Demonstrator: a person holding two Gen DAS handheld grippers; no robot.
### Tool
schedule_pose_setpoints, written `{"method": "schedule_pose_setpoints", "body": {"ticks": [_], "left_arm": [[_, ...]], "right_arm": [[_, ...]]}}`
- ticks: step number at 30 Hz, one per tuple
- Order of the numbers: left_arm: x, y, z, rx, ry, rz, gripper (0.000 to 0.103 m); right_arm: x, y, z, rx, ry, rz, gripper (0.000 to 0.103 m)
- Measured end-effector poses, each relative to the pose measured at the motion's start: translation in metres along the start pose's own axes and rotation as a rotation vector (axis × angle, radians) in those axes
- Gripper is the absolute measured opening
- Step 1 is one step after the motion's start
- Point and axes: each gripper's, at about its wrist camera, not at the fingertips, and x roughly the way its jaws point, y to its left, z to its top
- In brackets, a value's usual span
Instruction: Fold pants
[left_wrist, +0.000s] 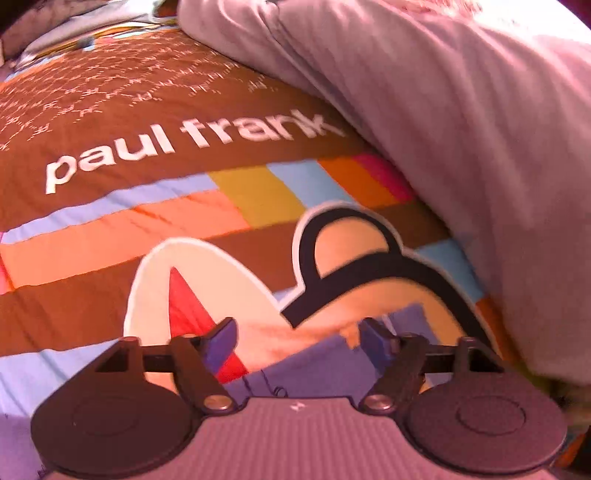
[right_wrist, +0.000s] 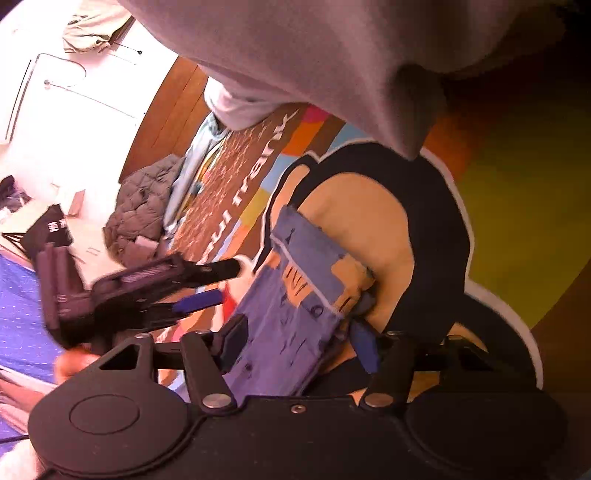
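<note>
Left wrist view first: one left gripper (left_wrist: 297, 338) with its two blue-padded fingers spread wide, nothing pinched between them. It hangs over a Paul Frank bedspread (left_wrist: 122, 155), a smooth printed cotton with brown bands, white lettering, blocks of orange, yellow, light blue and pink, and a big cartoon monkey face (left_wrist: 354, 258) outlined in black. Right under the fingers sits a corner of a blue patterned pants piece (left_wrist: 295, 369), flat on the spread. One soft grey fleecy garment (left_wrist: 461, 110) is heaped along the right side, rumpled and thick-looking.

Right wrist view shows the right gripper (right_wrist: 295, 345), jaws also wide apart, and the folded blue fabric lies in the gap between the two pads without being clamped. That fabric looks like thin woven cloth with tiny dark marks, orange patches and a pale trim edge, folded into a rough rectangle resting on the monkey print. The other gripper shows up here too, off to the left, a bit motion-blurred, one blue pad visible. The same grey garment drapes overhead, with a fold hanging down. Further back: one quilted grey puffer jacket (right_wrist: 144, 206) bunched up on the bed, one wooden headboard (right_wrist: 166, 114) with plank lines, and a white wall.
</note>
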Motion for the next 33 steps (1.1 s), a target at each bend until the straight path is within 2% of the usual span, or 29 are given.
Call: {"method": "schedule_pose_setpoints", "body": {"ticks": [2,3,4,6,8,11,14,17,19,22,29,33], "left_arm": [[-0.007,-0.003,0.006,-0.018,-0.011,-0.026,0.084],[-0.01,-0.005,0.009,-0.021,-0.009,-0.039,0.085],[-0.013,-0.009,0.011,-0.022,-0.004,-0.052,0.085],[-0.018,-0.018,0.016,-0.011,0.016,-0.077,0.085],[-0.025,-0.027,0.019,0.0,0.034,-0.101,0.085],[-0.03,-0.039,0.023,0.011,0.073,-0.112,0.083],[-0.027,-0.056,0.025,0.052,0.14,-0.092,0.082],[-0.02,-0.074,0.025,0.098,0.185,-0.065,0.082],[-0.01,-0.087,0.022,0.137,0.229,-0.019,0.082],[0.004,-0.103,0.015,0.19,0.289,0.019,0.082],[0.037,-0.125,-0.002,0.238,0.395,0.117,0.081],[0.053,-0.138,-0.008,0.29,0.436,0.2,0.073]], "right_arm": [[0.004,0.002,0.0,-0.02,-0.031,-0.037,0.053],[0.005,0.003,-0.001,-0.026,-0.042,-0.05,0.046],[0.006,0.004,-0.002,-0.034,-0.056,-0.073,0.032],[0.008,0.006,-0.004,-0.064,-0.086,-0.116,0.012],[0.008,0.017,-0.008,-0.149,-0.111,-0.151,0.011],[0.01,0.058,-0.029,-0.451,-0.157,-0.226,0.011],[0.023,0.093,-0.058,-0.736,-0.161,-0.311,0.011],[0.044,0.116,-0.089,-0.992,-0.128,-0.411,0.011],[0.054,0.124,-0.104,-1.103,-0.11,-0.439,0.011],[0.057,0.126,-0.114,-1.162,-0.112,-0.455,0.011],[0.061,0.126,-0.114,-1.169,-0.101,-0.463,0.012],[0.056,0.129,-0.12,-1.194,-0.09,-0.451,0.012]]}}
